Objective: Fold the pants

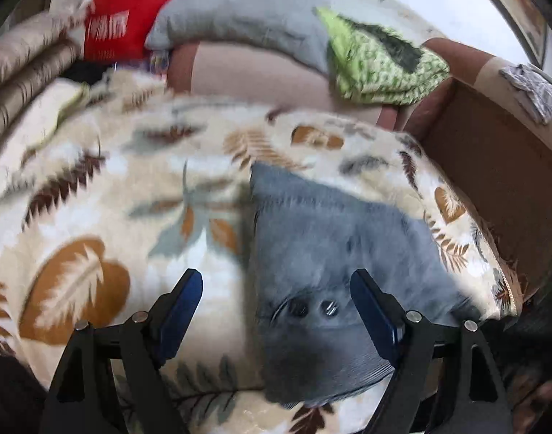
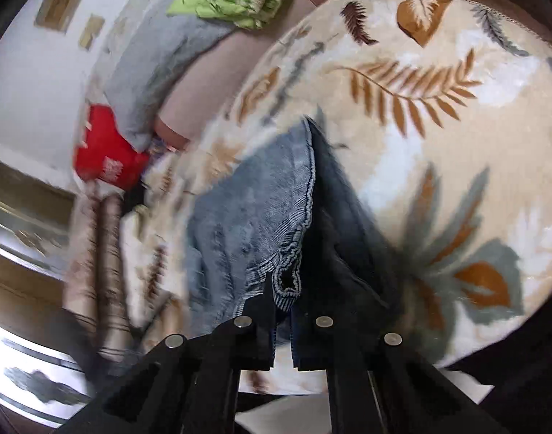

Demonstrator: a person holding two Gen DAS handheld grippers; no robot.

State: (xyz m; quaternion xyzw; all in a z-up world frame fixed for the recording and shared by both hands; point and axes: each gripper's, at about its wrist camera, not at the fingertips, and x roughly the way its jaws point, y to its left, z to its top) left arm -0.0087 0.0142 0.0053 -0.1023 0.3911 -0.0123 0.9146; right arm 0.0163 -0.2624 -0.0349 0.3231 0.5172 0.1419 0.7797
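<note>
Blue-grey denim pants (image 1: 330, 231) lie on a cream blanket printed with leaves (image 1: 95, 195). The waist end with its two metal buttons (image 1: 314, 308) sits between the blue pads of my left gripper (image 1: 276, 289). That gripper stands open just above the cloth, touching nothing. In the right wrist view the pants (image 2: 247, 209) run away from the camera, with a darker layer (image 2: 344, 224) beside the lighter one. My right gripper (image 2: 285, 300) is shut on a puckered seam edge of the pants. The picture is blurred on the left side.
At the sofa's back lie a green patterned cloth (image 1: 377, 61), a grey cushion (image 1: 239, 11) and a red bag (image 1: 127, 14). Folded beige blankets (image 1: 22, 72) are stacked at the left. The brown sofa arm (image 1: 493, 166) bounds the right side.
</note>
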